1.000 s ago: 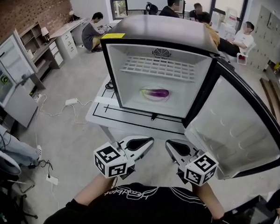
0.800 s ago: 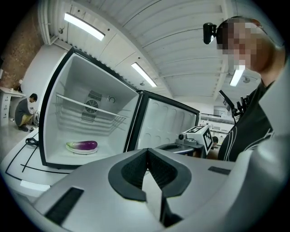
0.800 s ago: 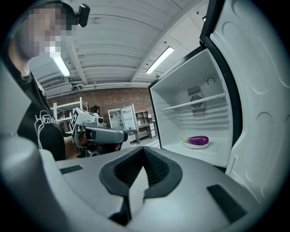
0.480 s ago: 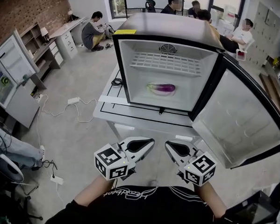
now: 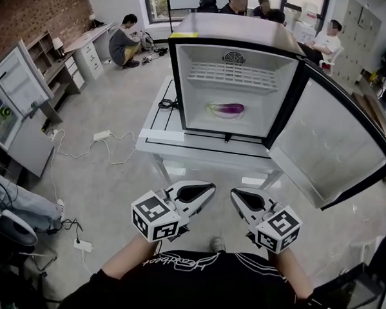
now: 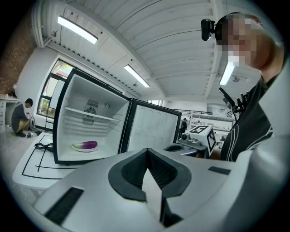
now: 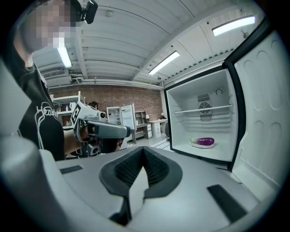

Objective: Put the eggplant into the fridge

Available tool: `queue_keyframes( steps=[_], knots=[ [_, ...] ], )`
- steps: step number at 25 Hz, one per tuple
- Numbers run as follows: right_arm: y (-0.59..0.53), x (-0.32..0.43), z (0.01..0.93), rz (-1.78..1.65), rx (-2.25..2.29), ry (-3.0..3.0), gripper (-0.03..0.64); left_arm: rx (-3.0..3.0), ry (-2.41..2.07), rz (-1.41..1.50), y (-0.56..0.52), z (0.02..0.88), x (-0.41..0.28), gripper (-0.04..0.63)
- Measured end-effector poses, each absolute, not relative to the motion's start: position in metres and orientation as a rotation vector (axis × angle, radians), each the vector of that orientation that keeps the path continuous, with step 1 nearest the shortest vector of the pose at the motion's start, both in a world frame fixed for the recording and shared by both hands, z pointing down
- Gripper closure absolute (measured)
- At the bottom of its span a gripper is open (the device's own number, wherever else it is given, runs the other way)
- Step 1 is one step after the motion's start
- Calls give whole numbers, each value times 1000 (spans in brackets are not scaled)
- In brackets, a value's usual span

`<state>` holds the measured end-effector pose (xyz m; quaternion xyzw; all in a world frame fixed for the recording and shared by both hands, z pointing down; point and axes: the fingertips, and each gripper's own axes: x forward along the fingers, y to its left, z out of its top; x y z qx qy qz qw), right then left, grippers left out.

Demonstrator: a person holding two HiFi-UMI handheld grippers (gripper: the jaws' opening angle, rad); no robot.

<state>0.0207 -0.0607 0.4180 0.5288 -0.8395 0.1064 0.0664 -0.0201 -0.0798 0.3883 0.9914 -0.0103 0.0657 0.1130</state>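
- Purple and glossy, the long eggplant [image 5: 226, 109] lay on a pale plate [image 5: 216, 113] on the floor of the small black-framed, white-lined fridge [image 5: 193, 92], in the upper middle of the head view. So the placing itself looked done. The grey left gripper [image 5: 204, 189] and grey right gripper [image 5: 237, 195] hovered at lower centre, well apart from it. The white-lined fridge door [image 5: 322, 144] stood wide open at right. The likely risk was that door: left open the fridge would warm, and a hard shove could jolt the plate.
- In the left gripper view, the left gripper [image 6: 147, 155] was clenched on nothing, its jaws pressed together. The eggplant [image 6: 86, 145] sat far off at middle left.
- In the right gripper view, the right gripper [image 7: 144, 153] was likewise closed and empty. The eggplant [image 7: 205, 141] sat distant at middle right.
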Motion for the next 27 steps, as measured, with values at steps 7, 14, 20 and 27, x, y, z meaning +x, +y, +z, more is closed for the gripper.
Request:
queue_keyframes(
  steps=[7,14,20,27],
  knots=[
    [-33,-13,418,298,1638,-2516,609,2926,27,205,-48,393,-44,586],
    [-4,-28,414,282,1694,-2487,609,2942,81,207,-20,393,-61,586],
    [13,-41,407,261,1712,-2492,609,2955,109,199,-2,390,-72,587],
    [19,-55,406,258,1700,-2509,609,2930,99,183,5,389,-87,586]
  ],
)
